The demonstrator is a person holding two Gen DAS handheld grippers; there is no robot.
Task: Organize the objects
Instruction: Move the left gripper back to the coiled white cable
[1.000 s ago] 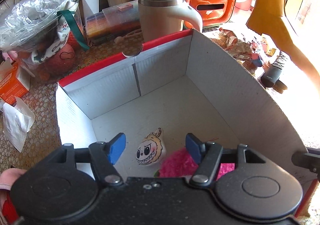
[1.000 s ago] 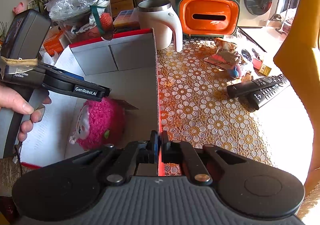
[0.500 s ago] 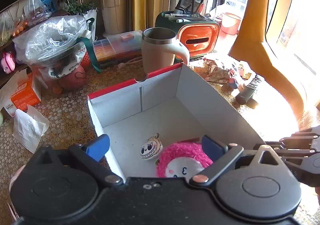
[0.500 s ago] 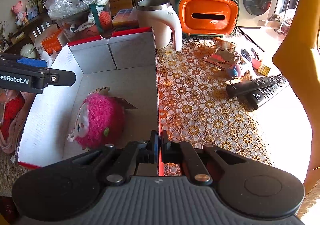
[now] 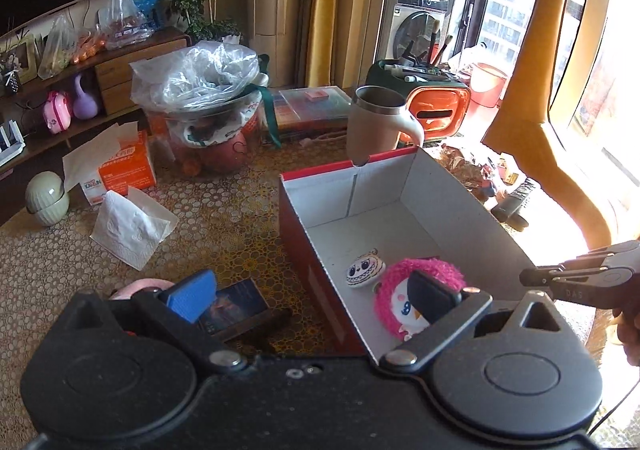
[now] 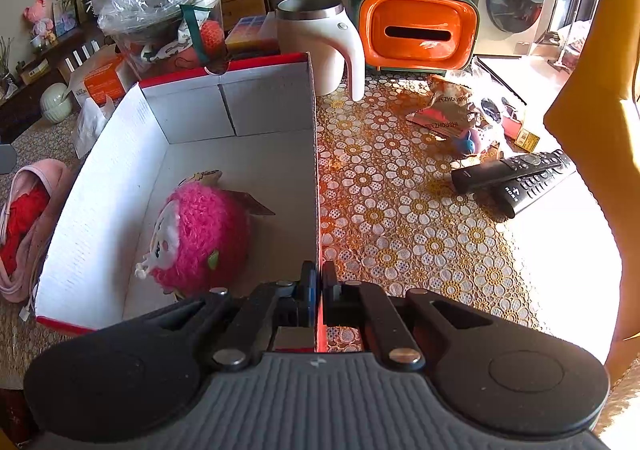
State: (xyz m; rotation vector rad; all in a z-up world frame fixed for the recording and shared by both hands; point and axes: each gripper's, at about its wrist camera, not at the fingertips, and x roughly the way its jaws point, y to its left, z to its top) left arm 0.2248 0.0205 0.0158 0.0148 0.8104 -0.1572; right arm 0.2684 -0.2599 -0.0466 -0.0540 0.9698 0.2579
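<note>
Left tool [image 5: 310,298] has pulled back from box [image 5: 460,202], wide open, empty, dark card [image 5: 236,304] just below-left; right tool [image 6: 315,286] pinches box wall.

- left wrist cam looks steeply down from above the box's [image 5: 452,190] left wall
- right wrist cam sits close at its right wall
- both share the box interior and pink plush [image 6: 200,234]
</note>
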